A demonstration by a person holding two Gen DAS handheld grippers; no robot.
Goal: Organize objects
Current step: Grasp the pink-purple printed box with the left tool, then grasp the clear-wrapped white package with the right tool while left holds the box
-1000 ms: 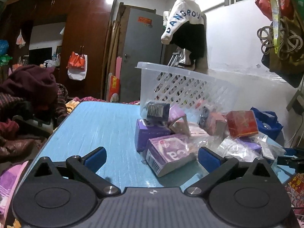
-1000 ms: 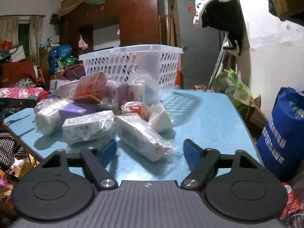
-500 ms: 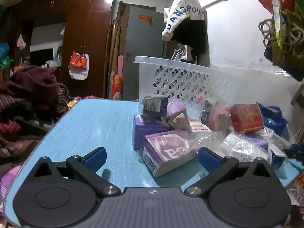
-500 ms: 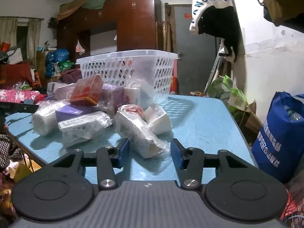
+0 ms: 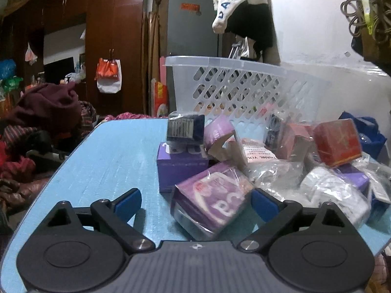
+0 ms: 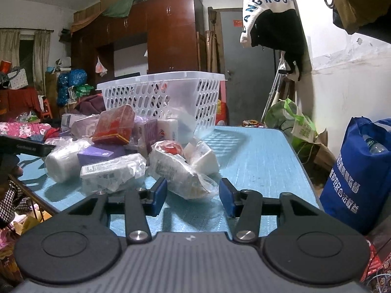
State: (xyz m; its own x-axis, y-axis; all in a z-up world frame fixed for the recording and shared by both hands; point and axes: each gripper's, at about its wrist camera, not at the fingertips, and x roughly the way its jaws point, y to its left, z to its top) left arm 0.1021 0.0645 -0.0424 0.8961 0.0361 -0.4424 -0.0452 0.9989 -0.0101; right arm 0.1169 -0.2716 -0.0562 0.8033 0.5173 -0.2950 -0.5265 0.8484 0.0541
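A pile of wrapped boxes and packets lies on a blue table (image 5: 110, 161) in front of a white plastic basket (image 5: 234, 83). My left gripper (image 5: 195, 202) is open, its jaws on either side of a purple wrapped box (image 5: 212, 200), whose right end is near the right pad. A purple box (image 5: 180, 168), a dark box (image 5: 185, 129) and a red box (image 5: 337, 141) lie behind it. My right gripper (image 6: 193, 195) is open around the near end of a white plastic-wrapped packet (image 6: 180, 171). The basket (image 6: 166, 97) stands behind the pile.
A blue bag (image 6: 356, 171) stands on the floor right of the table. Clothes are heaped (image 5: 44, 112) left of the table. The table's near edge (image 6: 31, 183) runs at the left in the right wrist view. A wall (image 5: 317, 36) is behind the basket.
My left gripper has moved forward so the purple box now lies between its jaws. My right gripper narrowed half a second ago, moved closer to the white packet, and its jaws now stand slightly wider.
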